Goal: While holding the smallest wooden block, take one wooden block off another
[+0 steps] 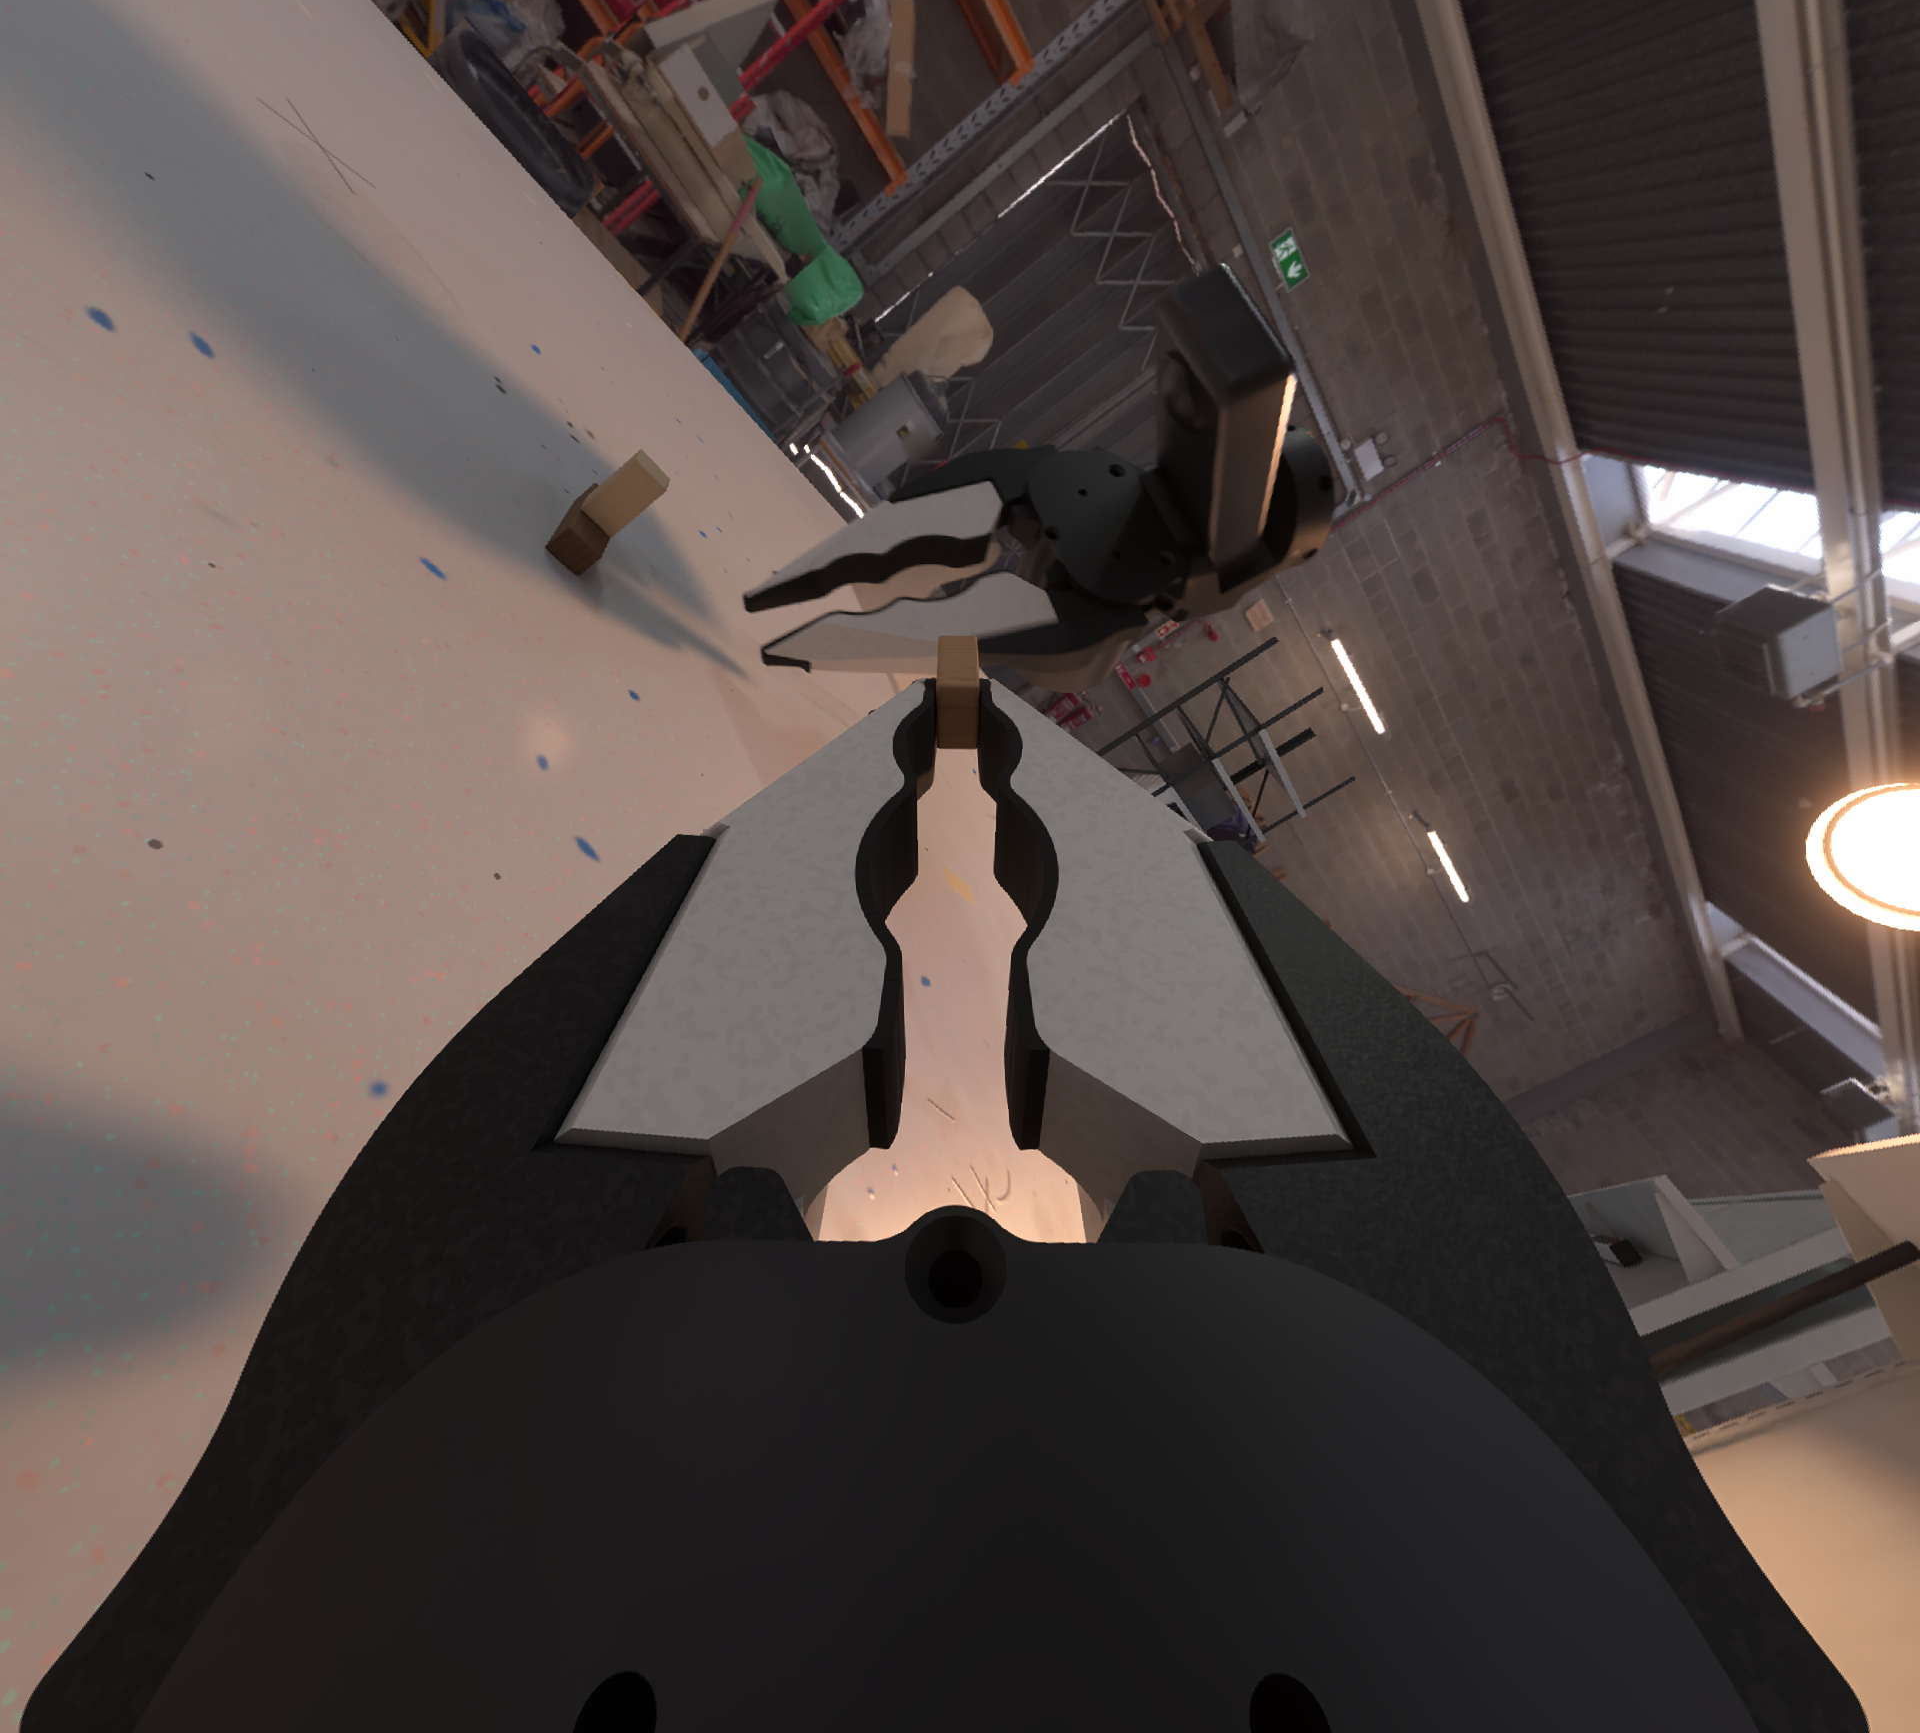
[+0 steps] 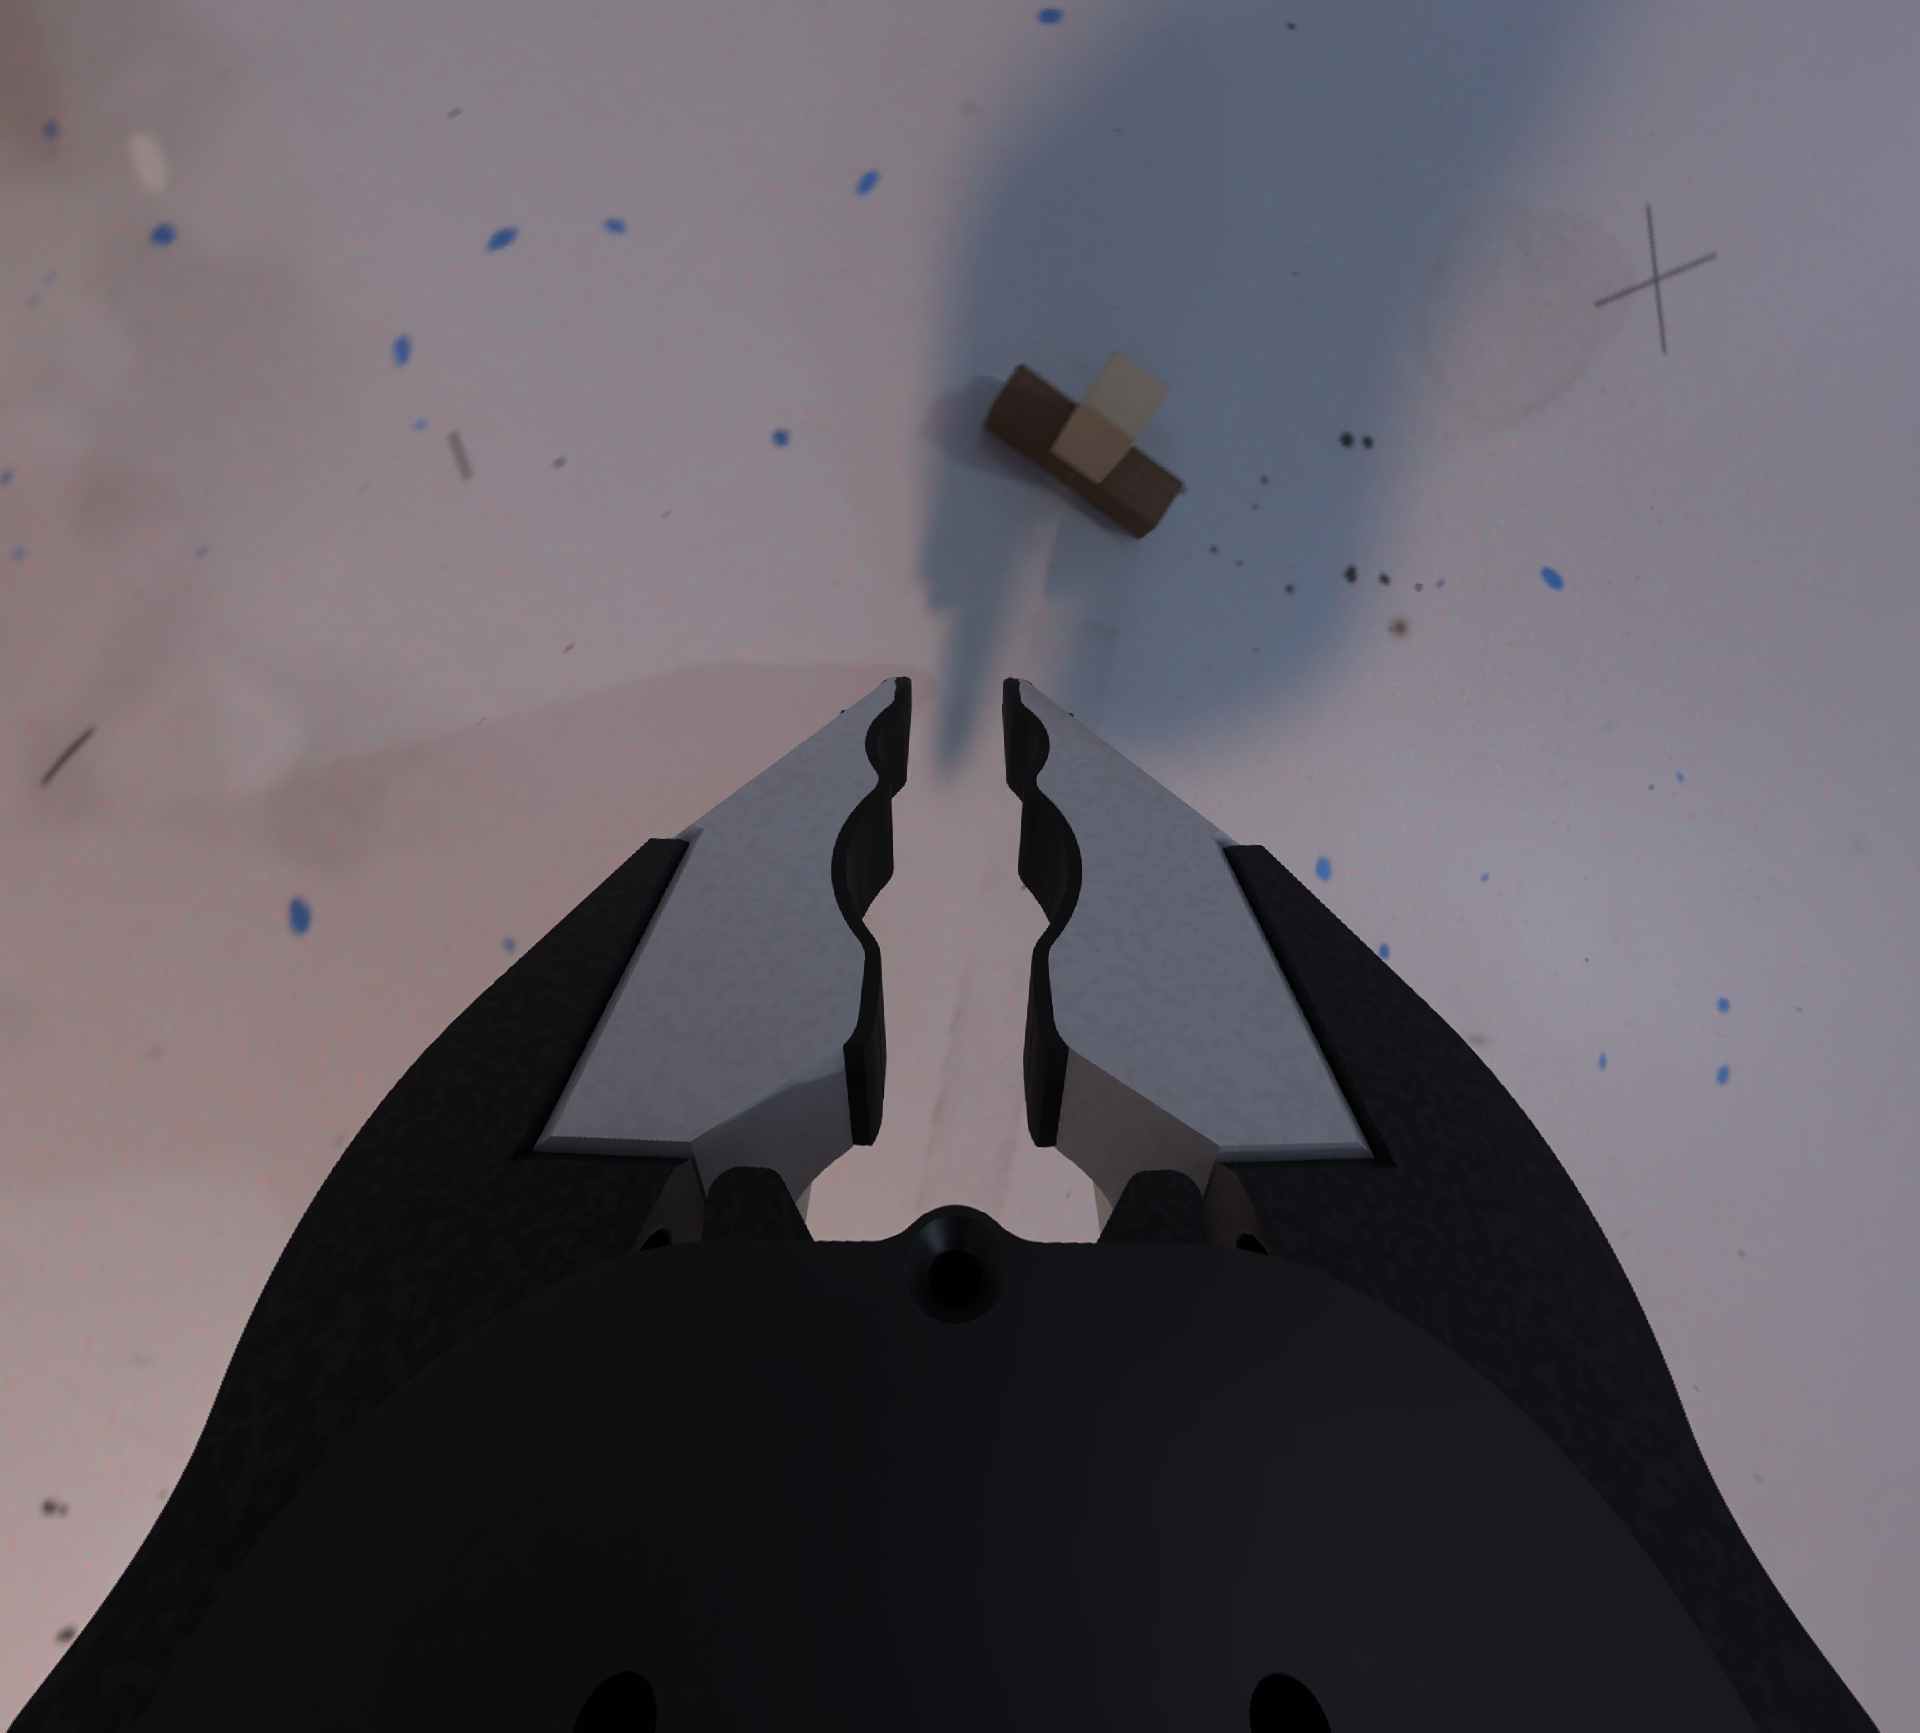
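Observation:
My left gripper (image 1: pixel 957 696) is shut on the smallest wooden block (image 1: pixel 957 686), a small tan cube pinched at the fingertips, held well above the table. A pale wooden block (image 2: pixel 1107 421) lies crosswise on top of a dark brown wooden block (image 2: pixel 1132 494) on the speckled white table (image 2: pixel 520 540); the stack also shows in the left wrist view, with the pale block (image 1: pixel 629 490) and the dark block (image 1: pixel 575 540). My right gripper (image 2: pixel 957 686) is open and empty, hovering above the table short of the stack. It also shows in the left wrist view (image 1: pixel 774 629), beyond my left fingertips.
The table (image 1: pixel 260 748) has blue and dark specks and a pencilled cross (image 2: pixel 1655 281) to the right of the stack. Its far edge runs diagonally in the left wrist view, with warehouse shelving (image 1: pixel 727 21) beyond. Gripper shadows fall across the stack.

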